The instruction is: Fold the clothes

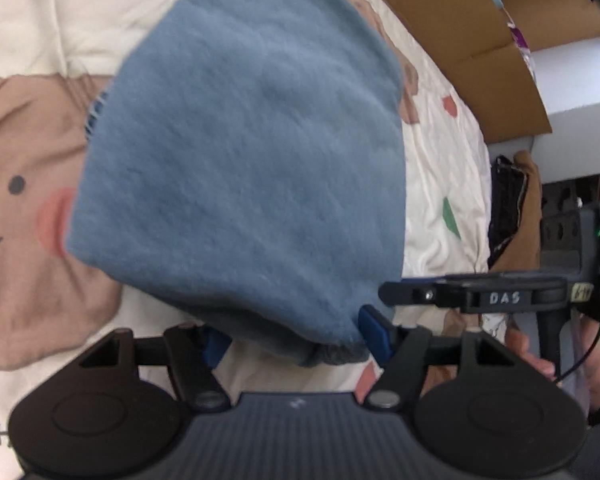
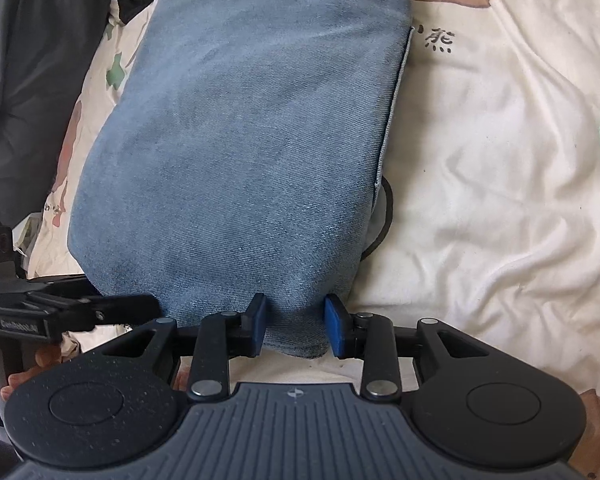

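We had the blue denim garment (image 2: 240, 140) lying on the cream bedspread (image 2: 500, 160) with its bear print (image 1: 16, 208), already brought down to a thick, compact rectangle of several layers, so we judged most of the folding done. In the right wrist view our right gripper (image 2: 296, 326) straddled the near corner of the bundle: the blue pads (image 2: 336, 326) stood on either side of the denim edge, close against the cloth, and the fabric bunched slightly between them, but we could not tell from that view whether they truly pinched it or only bracketed it. In the left wrist view our left gripper (image 1: 296, 338) had its jaws spread wide around the other near corner; the garment's thick edge sat between them, the right pad (image 1: 374, 330) was just beside the cloth, the left one was half hidden under the fold, and neither seemed to press on it. Each gripper showed at the edge of the other's view, so the two sat side by side along the same near edge. A single seamed layer (image 2: 396, 92) peeked out along the far right side of the bundle, a sign that the layers were not perfectly squared. What was left, as far as we could judge, was letting go, perhaps tidying that stray edge, and possibly one more fold if a smaller packet was wanted. A dark grey cloth (image 2: 28, 80) lay off to one side, and cardboard boxes (image 1: 460, 40) stood beyond the bed.
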Tool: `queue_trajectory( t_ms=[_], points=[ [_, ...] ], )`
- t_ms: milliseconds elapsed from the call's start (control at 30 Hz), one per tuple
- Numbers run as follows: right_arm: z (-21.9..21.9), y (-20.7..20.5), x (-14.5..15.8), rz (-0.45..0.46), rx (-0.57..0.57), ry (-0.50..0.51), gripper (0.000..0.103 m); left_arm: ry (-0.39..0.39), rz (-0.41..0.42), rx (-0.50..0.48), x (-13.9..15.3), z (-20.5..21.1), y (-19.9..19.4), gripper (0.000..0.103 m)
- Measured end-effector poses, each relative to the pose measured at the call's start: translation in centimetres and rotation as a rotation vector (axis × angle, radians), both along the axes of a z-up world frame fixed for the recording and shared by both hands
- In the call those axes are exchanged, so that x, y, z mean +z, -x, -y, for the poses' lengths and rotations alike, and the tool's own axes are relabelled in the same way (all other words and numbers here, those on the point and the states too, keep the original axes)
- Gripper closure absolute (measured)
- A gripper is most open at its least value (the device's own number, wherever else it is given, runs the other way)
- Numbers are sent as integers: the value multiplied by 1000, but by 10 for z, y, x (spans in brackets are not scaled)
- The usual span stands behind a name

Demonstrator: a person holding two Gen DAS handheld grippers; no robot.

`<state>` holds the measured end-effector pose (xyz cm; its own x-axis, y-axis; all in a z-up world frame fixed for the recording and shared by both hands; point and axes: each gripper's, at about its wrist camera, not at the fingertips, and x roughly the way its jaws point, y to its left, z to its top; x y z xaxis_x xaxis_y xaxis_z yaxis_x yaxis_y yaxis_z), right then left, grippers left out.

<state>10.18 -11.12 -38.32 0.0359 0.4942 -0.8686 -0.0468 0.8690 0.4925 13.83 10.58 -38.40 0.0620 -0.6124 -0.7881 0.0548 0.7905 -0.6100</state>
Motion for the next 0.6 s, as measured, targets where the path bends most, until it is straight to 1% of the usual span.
queue_trajectory(
  t_ms=[133, 200, 233, 267, 300, 333, 400, 467, 600],
  points=[
    [0, 1, 0, 11, 4, 0, 69, 8, -21, -18, -4, 6, 5, 38],
    [1, 2, 0, 12, -1, -7, 69, 12, -35, -23, -6, 9, 7, 47],
    [2, 2, 0, 12, -3, -10, 69, 18, -42, -22, -7, 10, 7, 49],
    [3, 2, 0, 13, -5, -14, 69, 24, -48, -21, -7, 10, 7, 53],
    [4, 2, 0, 13, -7, -18, 69, 30, -54, -22, -8, 11, 8, 61],
    [4, 2, 0, 15, -6, -21, 69, 34, -60, -22, -8, 11, 8, 64],
    [5, 2, 1, 21, -5, -27, 68, 33, -65, -24, -8, 12, 9, 80],
    [10, 2, 4, 30, -11, -41, 68, 31, -64, -26, -6, 10, 10, 88],
    [32, -1, 8, 51, -80, -72, 59, 18, -61, -44, 0, 7, 13, 93]
  ],
)
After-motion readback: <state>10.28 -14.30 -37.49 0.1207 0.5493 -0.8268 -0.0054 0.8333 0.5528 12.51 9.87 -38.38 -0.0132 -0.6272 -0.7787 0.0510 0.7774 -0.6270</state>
